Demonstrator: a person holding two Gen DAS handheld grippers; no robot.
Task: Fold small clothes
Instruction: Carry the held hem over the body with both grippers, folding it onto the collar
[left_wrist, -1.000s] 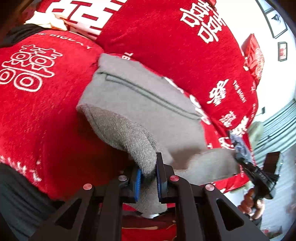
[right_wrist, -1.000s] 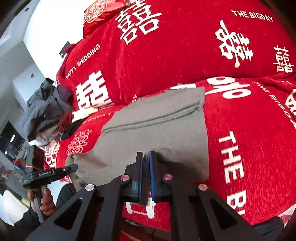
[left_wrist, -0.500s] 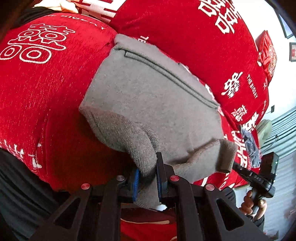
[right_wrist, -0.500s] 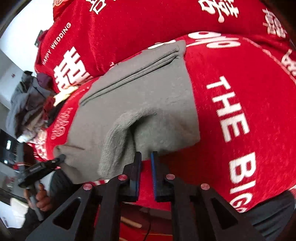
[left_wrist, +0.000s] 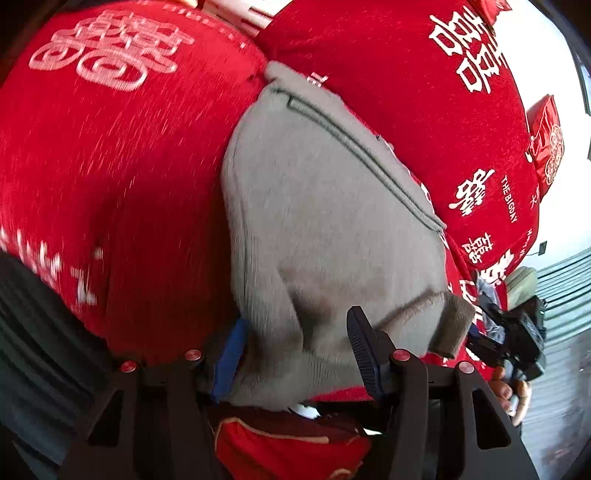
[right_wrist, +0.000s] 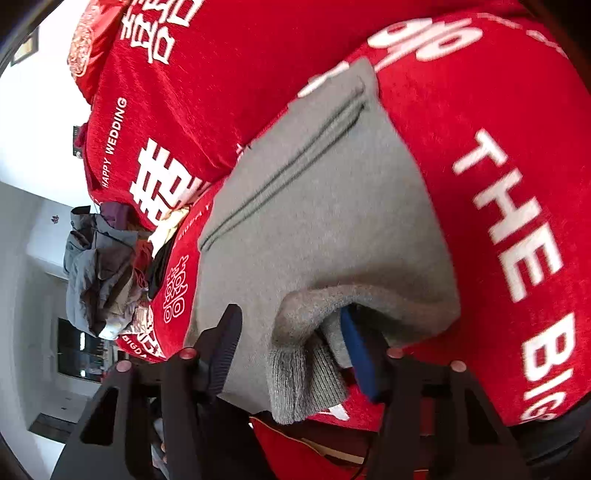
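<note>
The red sofa cover (left_wrist: 122, 177), printed all over with white wedding characters and English words, fills most of the room from where I stand, and everything else sits in relation to it. A heap of unsorted clothes (right_wrist: 99, 266) is piled at its far end, well apart from the work.

On the seat of that cover, up against the back cushion, lies the grey knit garment (left_wrist: 325, 221), folded over itself, its near edge hanging just past the front lip of the seat. A ribbed cuff (right_wrist: 299, 380) droops off that lip.

The left gripper (left_wrist: 295, 354) is at the garment's near edge on one side, the right gripper (right_wrist: 291, 350) on the other. Both sets of jaws are opening; grey fabric lies between each pair, but the pads look to have let go of it, so I'd say neither is gripping anything now.

The risk, as I judge it, is at that overhanging edge. The knit is soft and heavy enough that the loose cuff could drag the top layer off the seat once nothing pins it, undoing the fold. The ridged pads could also snag the knit as the grippers draw back, tugging the layers askew. The cover's plush nap may help hold the lower layer, though not the upper.
</note>
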